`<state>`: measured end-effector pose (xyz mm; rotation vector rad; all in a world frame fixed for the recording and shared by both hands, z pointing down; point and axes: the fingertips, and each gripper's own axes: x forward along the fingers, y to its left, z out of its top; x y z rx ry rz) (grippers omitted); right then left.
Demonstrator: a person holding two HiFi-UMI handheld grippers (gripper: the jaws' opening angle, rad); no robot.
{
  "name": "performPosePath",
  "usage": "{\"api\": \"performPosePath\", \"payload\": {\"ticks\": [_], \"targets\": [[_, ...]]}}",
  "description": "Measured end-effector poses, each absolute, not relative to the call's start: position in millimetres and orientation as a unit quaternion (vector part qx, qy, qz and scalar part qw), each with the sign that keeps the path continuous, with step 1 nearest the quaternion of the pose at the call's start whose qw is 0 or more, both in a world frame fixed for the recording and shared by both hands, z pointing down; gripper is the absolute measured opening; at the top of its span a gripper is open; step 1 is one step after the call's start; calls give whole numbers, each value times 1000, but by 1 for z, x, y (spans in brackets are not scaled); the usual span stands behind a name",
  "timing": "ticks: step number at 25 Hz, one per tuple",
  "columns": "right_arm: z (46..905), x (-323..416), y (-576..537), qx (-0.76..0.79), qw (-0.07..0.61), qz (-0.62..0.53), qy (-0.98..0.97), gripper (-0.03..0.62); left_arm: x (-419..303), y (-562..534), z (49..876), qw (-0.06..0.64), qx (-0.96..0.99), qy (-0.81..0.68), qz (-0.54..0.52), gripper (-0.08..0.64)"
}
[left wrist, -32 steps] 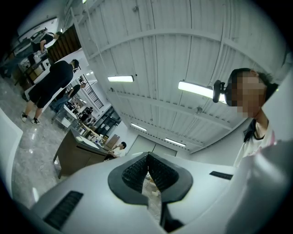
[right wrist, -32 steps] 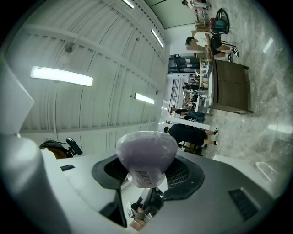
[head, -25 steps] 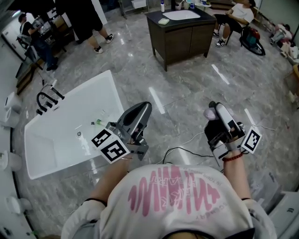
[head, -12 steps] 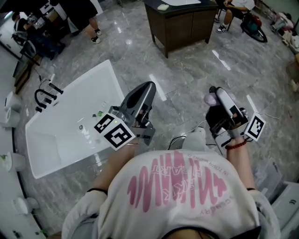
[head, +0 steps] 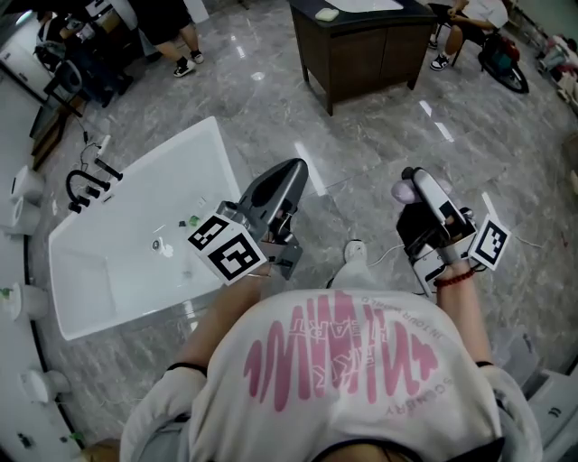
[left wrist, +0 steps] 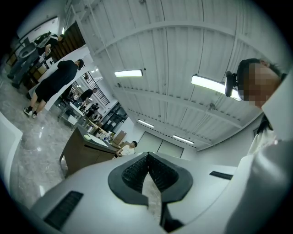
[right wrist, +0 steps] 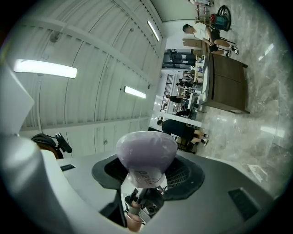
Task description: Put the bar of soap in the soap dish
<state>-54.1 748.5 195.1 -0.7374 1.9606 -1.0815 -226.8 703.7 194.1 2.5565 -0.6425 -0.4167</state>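
With the tub (head: 99, 271) off to the left of the jaws and the worktop (head: 361, 9) well ahead of them, this looks like the carrying step; next, close that gap. The right gripper (right wrist: 146, 160) has its jaws wide on the soap (right wrist: 146, 151), and the left gripper (left wrist: 147, 157) has its jaws together on nothing. Only the head view shows the tub, and a pale thing ahead, perhaps the dish (head: 326, 13).

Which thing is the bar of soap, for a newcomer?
In the head view, look right of the white bathtub, past the left gripper, to the right gripper. The bar of soap is clamped in its jaws: a rounded, pale lilac lump, unlike the grey and black gripper parts around it.
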Motion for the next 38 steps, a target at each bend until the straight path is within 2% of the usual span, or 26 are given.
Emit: {"api": "performPosePath", "payload": {"ticks": [6,12,30,38], "targets": [[206,-45,715,-291,366,-437,768,216,-212,681,208,236,935,-237,-119,0],[222,-3,648,-288,352,-454,766,216,-172,616,226,244,926,-270,-99,0],[218,68,526,-267,330,-454,784,216,-101,511,223,230,923,-289,-108,0],[224,74,502,-254,319,-458,790,216,-97,496,230,232,915,-312,-111,0]]}}
